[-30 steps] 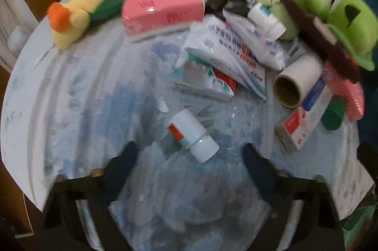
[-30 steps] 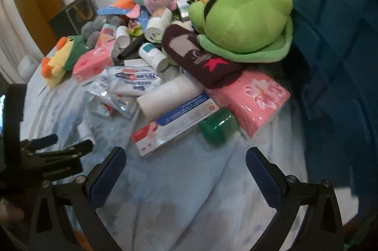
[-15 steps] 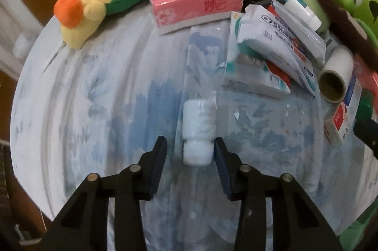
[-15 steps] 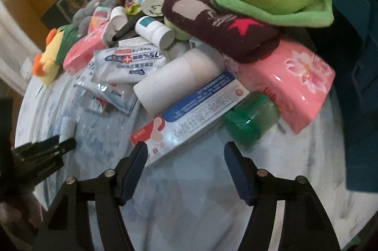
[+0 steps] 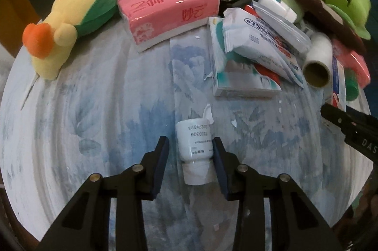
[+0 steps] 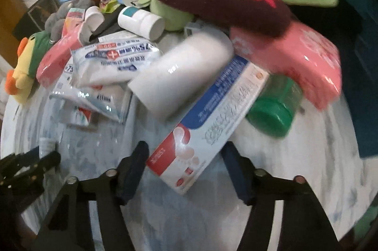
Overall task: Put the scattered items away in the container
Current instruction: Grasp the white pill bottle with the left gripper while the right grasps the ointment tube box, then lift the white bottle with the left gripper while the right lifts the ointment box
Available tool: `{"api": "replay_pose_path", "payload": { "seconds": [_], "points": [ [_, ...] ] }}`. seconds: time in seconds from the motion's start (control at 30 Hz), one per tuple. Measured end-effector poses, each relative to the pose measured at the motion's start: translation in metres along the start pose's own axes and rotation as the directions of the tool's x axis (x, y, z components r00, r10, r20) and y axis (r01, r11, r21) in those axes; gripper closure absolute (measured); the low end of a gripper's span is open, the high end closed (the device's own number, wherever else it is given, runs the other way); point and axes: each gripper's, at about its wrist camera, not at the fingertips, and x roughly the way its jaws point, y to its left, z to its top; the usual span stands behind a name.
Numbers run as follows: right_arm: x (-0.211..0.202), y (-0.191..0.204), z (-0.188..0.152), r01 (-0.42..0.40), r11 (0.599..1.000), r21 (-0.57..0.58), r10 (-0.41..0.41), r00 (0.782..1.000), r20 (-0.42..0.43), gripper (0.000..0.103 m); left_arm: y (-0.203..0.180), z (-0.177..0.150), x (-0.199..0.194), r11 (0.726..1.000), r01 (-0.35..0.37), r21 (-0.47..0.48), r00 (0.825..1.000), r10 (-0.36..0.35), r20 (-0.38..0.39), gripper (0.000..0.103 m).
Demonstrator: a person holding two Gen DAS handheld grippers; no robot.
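My left gripper (image 5: 189, 166) was black, with dark blue pads (image 5: 161, 164) inside my fingers and silver screws behind them. My right gripper (image 6: 185, 172) matched: black frame, blue pads (image 6: 236, 176), silver screws behind.
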Motion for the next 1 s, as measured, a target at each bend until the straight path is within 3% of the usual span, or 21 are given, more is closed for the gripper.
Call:
{"api": "replay_pose_path", "payload": {
  "seconds": [0.17, 0.3, 0.37, 0.53, 0.63, 0.67, 1.0],
  "points": [
    [-0.008, -0.012, -0.017, 0.035, 0.999, 0.011, -0.035, 0.999, -0.013, 0.058, -0.001, 0.001, 0.0, 1.0, 0.004, 0.007, 1.0, -0.005, 0.003, 0.066],
    [-0.013, -0.021, -0.012, 0.022, 0.999, 0.045, -0.023, 0.999, 0.023, 0.055, -0.004, 0.003, 0.002, 1.0, -0.004, 0.01, 1.0, 0.004, 0.005, 0.066],
    [-0.015, -0.025, -0.007, 0.02, 0.998, 0.057, -0.022, 0.999, 0.041, 0.047, -0.003, 0.004, 0.003, 1.0, -0.001, 0.002, 1.0, 0.001, 0.002, 0.066],
    [-0.004, -0.028, 0.009, 0.017, 0.997, 0.073, -0.021, 0.998, 0.051, 0.047, -0.001, 0.005, 0.006, 1.0, -0.006, -0.006, 1.0, 0.006, 0.004, 0.066],
    [0.0, -0.025, 0.01, 0.032, 0.999, 0.038, -0.033, 0.998, 0.044, 0.059, -0.001, 0.005, 0.006, 1.0, -0.014, -0.003, 1.0, 0.014, 0.01, 0.07],
    [0.001, -0.024, 0.011, 0.037, 0.999, 0.024, -0.038, 0.998, 0.042, 0.059, -0.001, 0.005, 0.004, 1.0, -0.009, -0.003, 1.0, 0.009, 0.013, 0.075],
    [-0.037, -0.022, -0.005, 0.002, 1.0, 0.002, -0.002, 0.998, 0.067, 0.062, 0.01, 0.003, -0.026, 1.0, 0.016, 0.02, 0.995, -0.018, 0.099, 0.076]
  ]
}}
